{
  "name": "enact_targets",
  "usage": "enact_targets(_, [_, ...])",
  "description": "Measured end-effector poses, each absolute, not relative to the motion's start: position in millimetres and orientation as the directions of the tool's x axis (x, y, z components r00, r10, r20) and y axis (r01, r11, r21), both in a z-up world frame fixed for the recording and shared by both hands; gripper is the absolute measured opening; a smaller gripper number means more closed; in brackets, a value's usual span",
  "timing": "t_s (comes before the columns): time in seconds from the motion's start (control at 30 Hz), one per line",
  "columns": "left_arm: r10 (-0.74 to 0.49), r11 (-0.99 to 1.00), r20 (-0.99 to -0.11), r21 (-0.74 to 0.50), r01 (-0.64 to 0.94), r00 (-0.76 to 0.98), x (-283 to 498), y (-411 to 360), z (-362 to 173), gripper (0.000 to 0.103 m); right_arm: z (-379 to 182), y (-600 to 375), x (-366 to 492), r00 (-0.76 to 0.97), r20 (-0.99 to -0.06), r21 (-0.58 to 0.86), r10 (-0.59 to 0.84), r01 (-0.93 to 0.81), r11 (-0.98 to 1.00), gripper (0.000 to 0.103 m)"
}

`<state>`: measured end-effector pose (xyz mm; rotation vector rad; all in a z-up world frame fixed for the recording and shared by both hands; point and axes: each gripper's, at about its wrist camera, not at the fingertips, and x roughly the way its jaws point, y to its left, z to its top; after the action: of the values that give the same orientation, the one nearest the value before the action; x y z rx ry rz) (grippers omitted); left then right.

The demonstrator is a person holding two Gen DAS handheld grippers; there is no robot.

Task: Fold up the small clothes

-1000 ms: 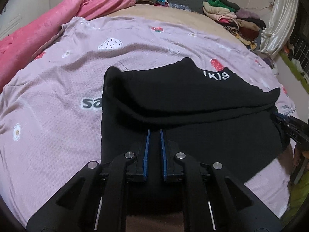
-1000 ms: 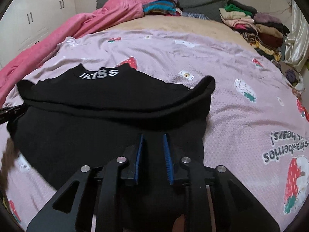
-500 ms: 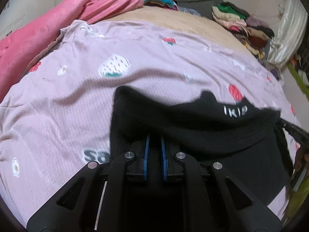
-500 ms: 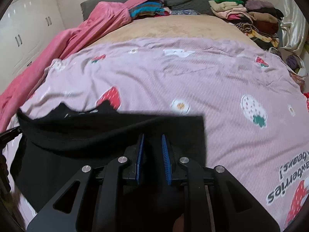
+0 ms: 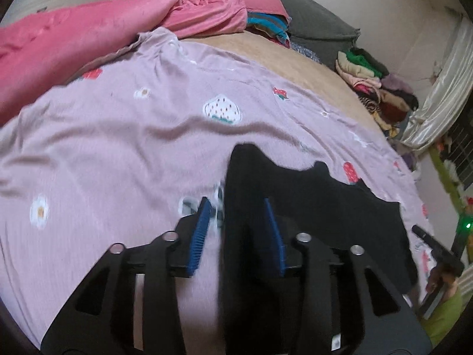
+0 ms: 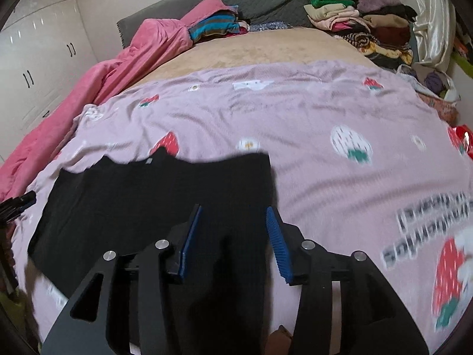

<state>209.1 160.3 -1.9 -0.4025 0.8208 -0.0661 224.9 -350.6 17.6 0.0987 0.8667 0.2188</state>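
Opening on both sides: our left gripper (image 5: 238, 216) has its blue pads parted, with the left edge of the black garment (image 5: 310, 207) between them but no pad pressing on it, and our right gripper (image 6: 233, 227) likewise spreads over the garment's right edge without clamping it. We note the black garment lying folded on the lilac strawberry-print sheet (image 6: 325, 112) at the near side of the bed, with a pink blanket (image 5: 74, 41) bunched along the far left and stacked clothes (image 6: 363, 14) at the far right.
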Motion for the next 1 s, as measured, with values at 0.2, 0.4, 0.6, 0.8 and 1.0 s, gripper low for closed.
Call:
enact_targets(0.2, [-0.306, 0.885, -0.687, -0.46, -0.069, 0.659, 178, 156, -16, 0.052, 7, -359, 181, 0.594, -0.756, 0.228, 0.275, -0.154, 0.961, 0.059])
enact_targets(0.4, [-0.345, 0.867, -0.697, -0.493, -0.072, 0.629, 172, 149, -30, 0.056, -7, -364, 165, 0.567, -0.765, 0.288, 0.306, -0.123, 0.95, 0.061])
enact_targets(0.6, [-0.36, 0.857, -0.716, -0.507, -0.091, 0.598, 175, 144, -38, 0.055, -9, -362, 167, 0.556, -0.767, 0.295, 0.321, -0.14, 0.945, 0.061])
enact_targets(0.8, [-0.379, 0.839, -0.709, -0.534, -0.101, 0.595, 170, 143, -40, 0.027, -12, -369, 169, 0.555, -0.764, 0.32, 0.328, -0.116, 0.94, 0.052])
enact_targets(1.0, [-0.394, 0.83, -0.694, -0.55, -0.09, 0.603, 166, 144, -35, 0.01, -10, -373, 165, 0.57, -0.747, 0.34, 0.343, -0.116, 0.933, 0.008])
